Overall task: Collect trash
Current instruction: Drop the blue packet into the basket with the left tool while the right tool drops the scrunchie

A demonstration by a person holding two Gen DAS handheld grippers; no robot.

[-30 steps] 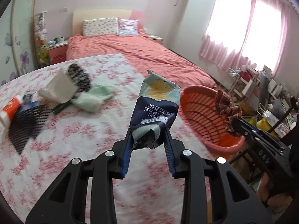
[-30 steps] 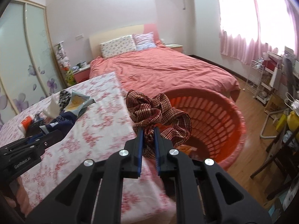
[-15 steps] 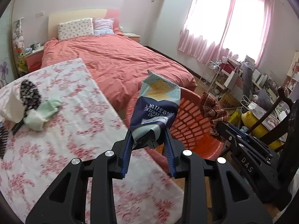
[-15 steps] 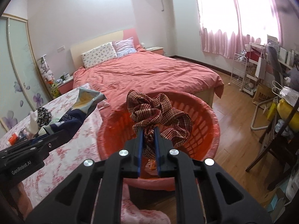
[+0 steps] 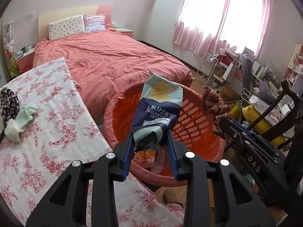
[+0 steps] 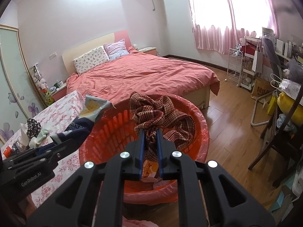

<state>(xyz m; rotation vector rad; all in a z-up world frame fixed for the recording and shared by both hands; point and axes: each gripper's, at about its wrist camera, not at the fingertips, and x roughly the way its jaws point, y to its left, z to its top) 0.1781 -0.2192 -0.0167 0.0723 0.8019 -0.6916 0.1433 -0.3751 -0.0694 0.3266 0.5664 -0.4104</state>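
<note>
My left gripper (image 5: 150,141) is shut on a crumpled navy and pale blue cracker bag (image 5: 158,109), held upright over the orange basket (image 5: 117,109). In the right wrist view the same bag (image 6: 89,113) pokes in from the left above the basket rim (image 6: 200,117). My right gripper (image 6: 150,132) is shut on a red-brown patterned cloth (image 6: 161,115), which hangs over the basket's middle. That cloth (image 5: 215,107) shows at the basket's right side in the left wrist view. A pink liner and an orange wrapper (image 6: 149,167) lie inside the basket.
A table with a floral cloth (image 5: 47,132) stands left of the basket, bearing a green cloth (image 5: 22,121) and a black patterned item (image 5: 8,102). A pink bed (image 6: 142,73) lies beyond. A dark chair (image 6: 274,141), a yellow container (image 5: 259,119) and cluttered shelves stand right.
Both grippers have swung from above the floral table to over the orange basket, each keeping hold of its item. The basket now fills the middle of both views.
</note>
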